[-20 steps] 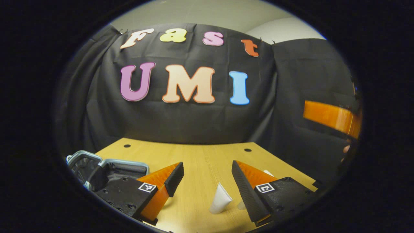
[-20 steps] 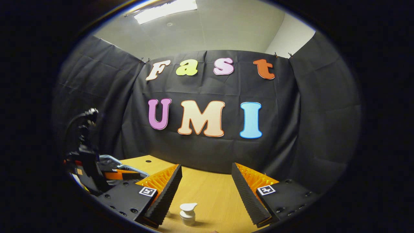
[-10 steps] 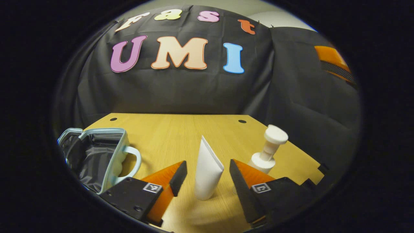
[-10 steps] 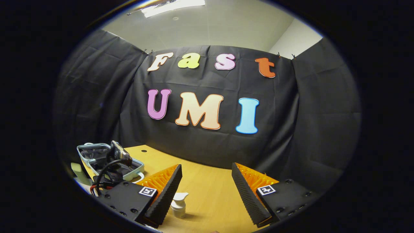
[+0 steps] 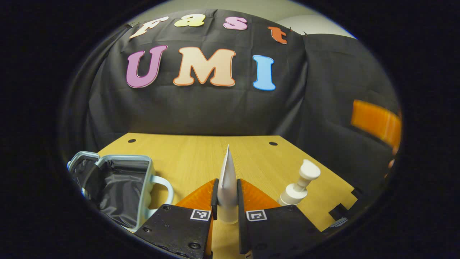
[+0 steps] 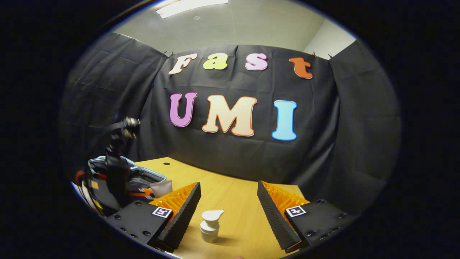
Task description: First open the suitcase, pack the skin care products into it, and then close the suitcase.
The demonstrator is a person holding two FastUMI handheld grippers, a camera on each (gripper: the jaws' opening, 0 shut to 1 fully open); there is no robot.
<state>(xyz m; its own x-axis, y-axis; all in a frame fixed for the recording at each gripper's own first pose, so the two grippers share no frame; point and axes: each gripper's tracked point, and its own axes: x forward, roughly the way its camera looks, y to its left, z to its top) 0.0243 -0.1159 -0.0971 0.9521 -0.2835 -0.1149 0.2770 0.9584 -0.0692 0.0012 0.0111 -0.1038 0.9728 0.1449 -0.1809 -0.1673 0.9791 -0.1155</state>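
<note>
Tube (image 5: 227,187) stands upright between my left gripper's (image 5: 227,201) fingers, which press its lower body from both sides (cap end down on the table (image 5: 201,154)). The open suitcase (image 5: 118,187) lies just to that gripper's left. My right gripper (image 6: 229,212) hangs wide open, with the pump bottle (image 6: 210,228) near below.
</note>
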